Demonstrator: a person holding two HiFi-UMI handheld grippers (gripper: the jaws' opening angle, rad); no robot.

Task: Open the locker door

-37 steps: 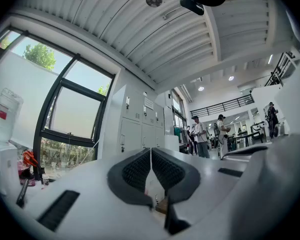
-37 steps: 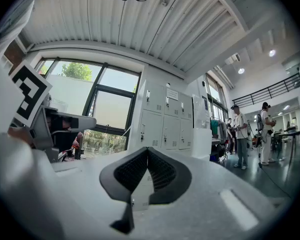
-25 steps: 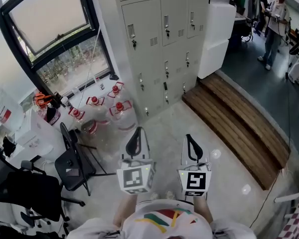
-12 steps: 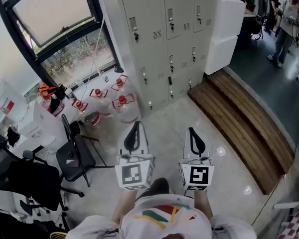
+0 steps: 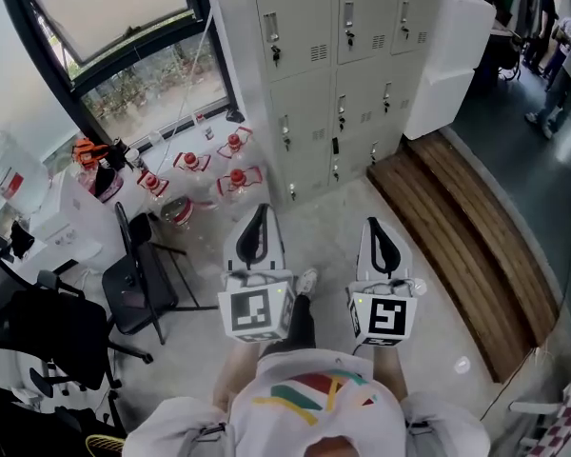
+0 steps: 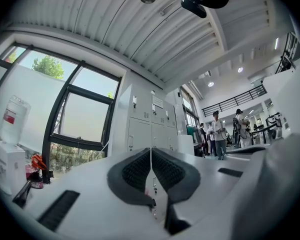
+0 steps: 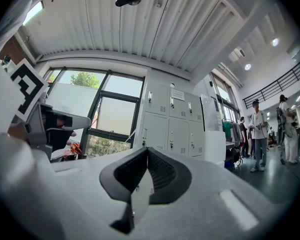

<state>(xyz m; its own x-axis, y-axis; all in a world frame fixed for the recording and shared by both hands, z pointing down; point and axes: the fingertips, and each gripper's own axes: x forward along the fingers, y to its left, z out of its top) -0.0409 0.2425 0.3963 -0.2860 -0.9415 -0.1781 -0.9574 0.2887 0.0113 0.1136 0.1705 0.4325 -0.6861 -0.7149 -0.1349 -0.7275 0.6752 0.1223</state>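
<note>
A grey bank of lockers (image 5: 343, 74) stands ahead against the wall, every door closed, each with a small handle and key. It also shows in the left gripper view as the lockers (image 6: 150, 126) and in the right gripper view as the lockers (image 7: 172, 129). My left gripper (image 5: 256, 225) and right gripper (image 5: 380, 235) are held side by side in front of the person's chest, well short of the lockers. Both are shut and hold nothing, with the tips of each touching. They point toward the lockers.
Several water bottles with red caps (image 5: 214, 174) lie on the floor left of the lockers under a window (image 5: 124, 27). A black folding chair (image 5: 143, 284) and an office chair (image 5: 38, 327) stand at the left. A wooden step (image 5: 466, 227) runs on the right. People (image 5: 552, 65) stand far right.
The person has walked toward the lockers, which now sit nearer and lower in the head view. A foot shows between the grippers. Both grippers stay shut.
</note>
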